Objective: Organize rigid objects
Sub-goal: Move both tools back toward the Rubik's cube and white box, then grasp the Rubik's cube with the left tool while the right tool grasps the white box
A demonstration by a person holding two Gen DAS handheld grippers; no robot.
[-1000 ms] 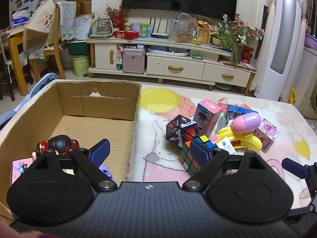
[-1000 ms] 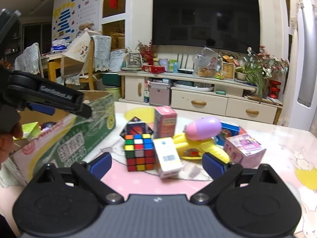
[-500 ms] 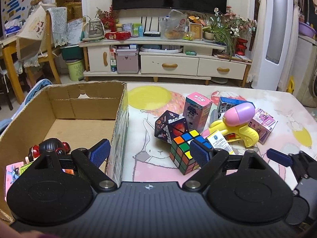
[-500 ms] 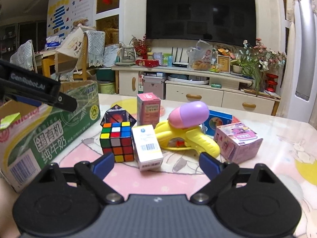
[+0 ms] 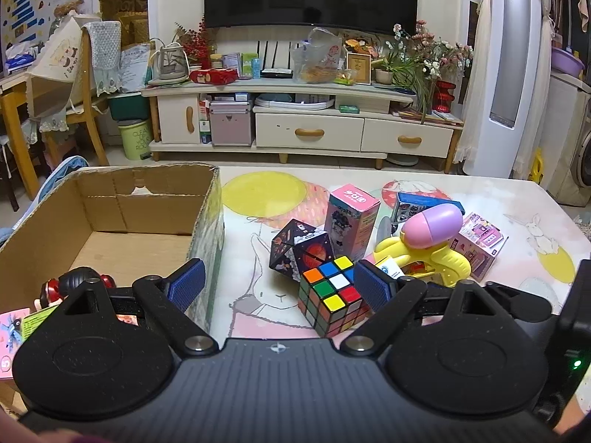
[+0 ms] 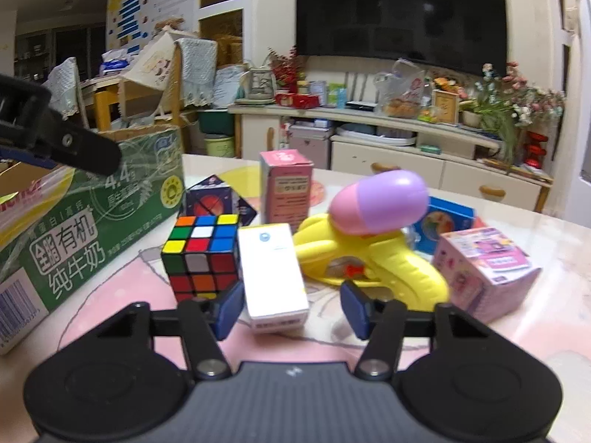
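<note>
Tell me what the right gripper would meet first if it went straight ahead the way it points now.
Most likely the white box lying on the table: it sits right between the open jaws of the right gripper, its near end closest. The puzzle cube stands just left of that line, the yellow toy just right.

Both wrist views face the Rubik's cube (image 5: 332, 299) closely.

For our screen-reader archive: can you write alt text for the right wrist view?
The open right gripper straddles the near end of a white box lying on the table, between a Rubik's cube and a yellow toy gun. A green cardboard box stands left.
</note>
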